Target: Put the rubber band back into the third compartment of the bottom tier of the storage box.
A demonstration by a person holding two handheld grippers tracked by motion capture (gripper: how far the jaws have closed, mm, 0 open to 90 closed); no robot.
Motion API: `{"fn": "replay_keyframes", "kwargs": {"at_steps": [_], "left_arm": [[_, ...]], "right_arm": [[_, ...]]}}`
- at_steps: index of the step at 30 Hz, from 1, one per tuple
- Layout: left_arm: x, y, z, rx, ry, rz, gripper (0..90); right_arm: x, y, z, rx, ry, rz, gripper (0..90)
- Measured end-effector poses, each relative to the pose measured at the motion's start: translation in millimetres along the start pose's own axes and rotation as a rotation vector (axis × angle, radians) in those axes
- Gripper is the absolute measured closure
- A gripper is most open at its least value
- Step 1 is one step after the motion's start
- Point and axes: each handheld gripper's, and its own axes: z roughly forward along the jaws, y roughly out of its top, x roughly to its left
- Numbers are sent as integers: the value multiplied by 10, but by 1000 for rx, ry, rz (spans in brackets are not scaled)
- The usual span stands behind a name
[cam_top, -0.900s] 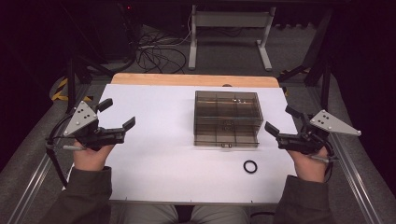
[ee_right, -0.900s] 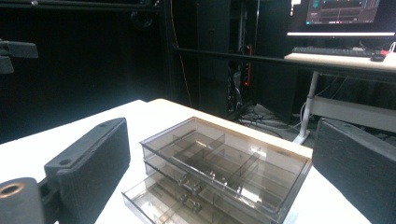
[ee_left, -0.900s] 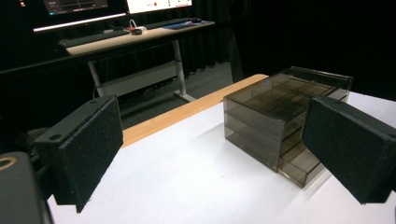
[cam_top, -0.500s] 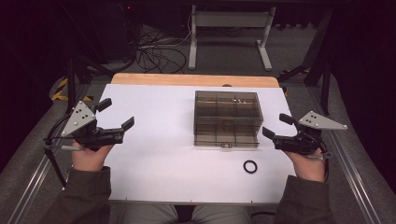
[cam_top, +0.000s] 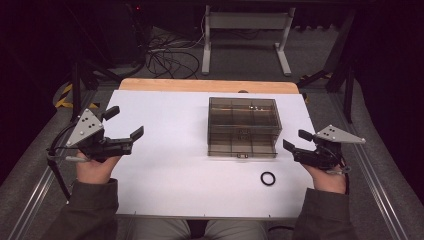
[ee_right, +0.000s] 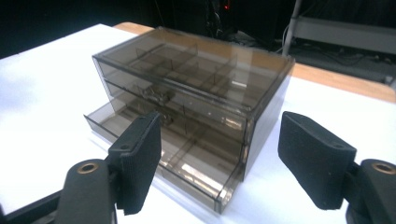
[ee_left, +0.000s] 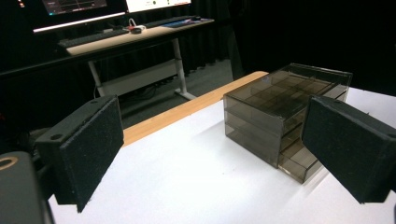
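Both grippers empty, fingers apart: right gripper [cam_top: 294, 141] sits beside the smoky drawer box [cam_top: 243, 126] mid-tabletop [cam_top: 165, 165], black ring [cam_top: 268, 178] just in front; it should descend squarely over the ring, left gripper [cam_top: 124, 123] steadying the box.

Colours are pretty muted here: smoky brown see-through plastic drawer box [cam_top: 242, 126] mid-frame on a plain white tabletop [cam_top: 170, 165] with a light wooden strip [cam_top: 200, 85] along its far edge. Small black ring [cam_top: 268, 178] lower right of centre. Both grippers are black with pale grey plates, left gripper [cam_top: 123, 124], right gripper [cam_top: 297, 140]. Sleeves [cam_top: 90, 215] are olive-grey, and there's yellow-black hazard tape [cam_top: 64, 96] at the left edge.
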Motion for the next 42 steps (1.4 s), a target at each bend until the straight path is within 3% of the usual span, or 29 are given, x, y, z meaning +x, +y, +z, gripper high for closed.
{"fn": "replay_keyframes", "kwargs": {"at_steps": [16,26,42], "left_arm": [[-15,3,-2,-1,-6,-2,67],[-36,7,4,3,-12,0,69],[-44,7,6,7,-16,4,72]], "right_arm": [[-22,-323,64,24,-50,47,341],[4,-458,144,78,-21,64,404],[49,-586,270,166,46,44,518]]}}
